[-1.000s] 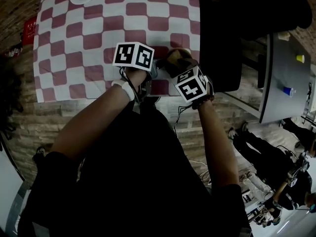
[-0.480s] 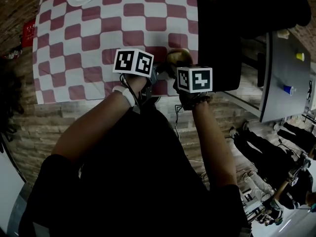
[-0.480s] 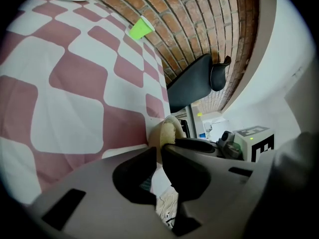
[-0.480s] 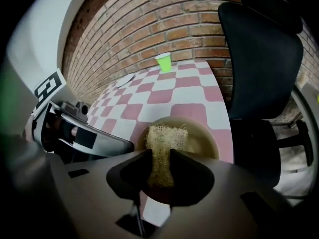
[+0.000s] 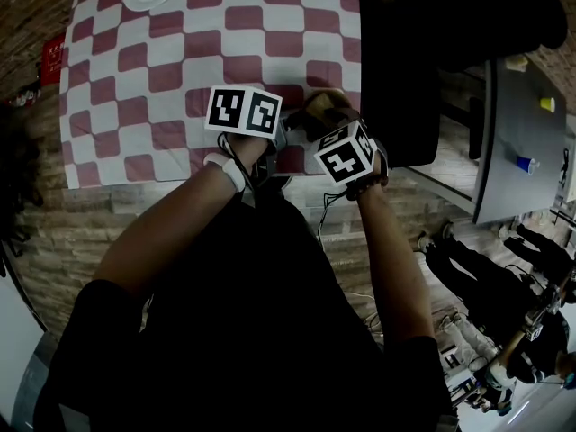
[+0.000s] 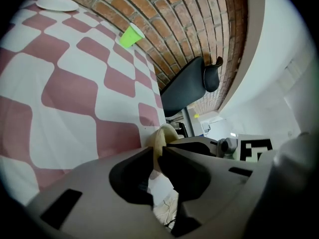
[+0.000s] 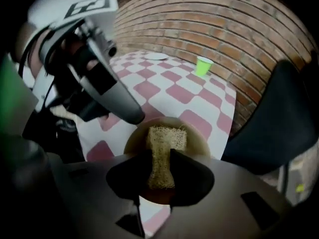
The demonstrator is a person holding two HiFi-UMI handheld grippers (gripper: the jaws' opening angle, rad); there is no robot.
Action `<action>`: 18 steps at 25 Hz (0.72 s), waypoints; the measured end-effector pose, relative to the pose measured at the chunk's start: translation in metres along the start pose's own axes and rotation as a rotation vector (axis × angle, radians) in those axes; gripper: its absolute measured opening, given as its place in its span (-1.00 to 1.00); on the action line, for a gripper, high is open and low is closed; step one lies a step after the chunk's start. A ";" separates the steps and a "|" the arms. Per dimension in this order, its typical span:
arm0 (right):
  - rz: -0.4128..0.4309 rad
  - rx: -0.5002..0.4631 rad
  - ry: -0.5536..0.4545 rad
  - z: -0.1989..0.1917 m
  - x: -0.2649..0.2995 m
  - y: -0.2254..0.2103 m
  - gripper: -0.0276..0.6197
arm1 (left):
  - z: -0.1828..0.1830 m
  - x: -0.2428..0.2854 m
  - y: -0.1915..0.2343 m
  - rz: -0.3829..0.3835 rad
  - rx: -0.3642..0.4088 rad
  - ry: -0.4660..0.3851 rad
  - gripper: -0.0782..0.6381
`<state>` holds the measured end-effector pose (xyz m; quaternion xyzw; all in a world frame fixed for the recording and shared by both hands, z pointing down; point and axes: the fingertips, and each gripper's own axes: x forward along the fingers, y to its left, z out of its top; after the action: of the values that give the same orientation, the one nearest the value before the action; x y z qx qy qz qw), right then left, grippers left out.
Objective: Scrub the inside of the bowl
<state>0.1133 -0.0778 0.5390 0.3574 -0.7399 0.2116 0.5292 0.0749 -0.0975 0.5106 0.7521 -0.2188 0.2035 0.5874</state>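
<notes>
Head view: bowl [image 5: 320,103] behind right tool [image 5: 328,126]

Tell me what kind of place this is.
Probably a dining corner staged inside a shared indoor workroom. A brick wall stands behind a red-and-white checked tablecloth, with a black chair beside it. A grey table with plastic cups stands nearby.

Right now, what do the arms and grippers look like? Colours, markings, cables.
Left gripper and right gripper: grey moulded bodies, dark jaws, each topped by a white cube with black square markers. A thin black cable hangs below the right one. White wristband on the left wrist; dark short-sleeved top.
</notes>
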 end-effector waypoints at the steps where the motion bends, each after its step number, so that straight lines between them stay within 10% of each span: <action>1: 0.043 0.118 -0.024 0.002 -0.001 0.001 -0.52 | 0.000 -0.001 0.001 0.014 0.007 -0.003 -0.65; 5: 0.195 0.610 -0.121 0.008 -0.005 -0.002 -0.52 | -0.015 -0.001 0.015 0.085 -0.017 0.018 -0.35; 8: 0.224 0.746 -0.164 0.008 -0.008 -0.007 -0.52 | -0.029 0.006 0.016 0.072 -0.044 0.059 -0.34; 10: 0.188 0.628 -0.136 0.005 -0.009 -0.005 -0.52 | -0.033 0.010 0.013 0.044 -0.064 0.073 -0.40; 15: 0.003 -0.121 0.043 -0.009 -0.002 0.009 -0.52 | -0.019 0.012 0.007 0.022 -0.036 0.057 -0.68; 18: -0.098 -0.350 0.082 -0.012 -0.003 0.006 -0.52 | -0.009 0.011 0.005 0.023 -0.022 0.049 -0.68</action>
<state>0.1168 -0.0654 0.5410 0.2866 -0.7250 0.0679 0.6226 0.0808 -0.0905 0.5227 0.7378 -0.2152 0.2263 0.5984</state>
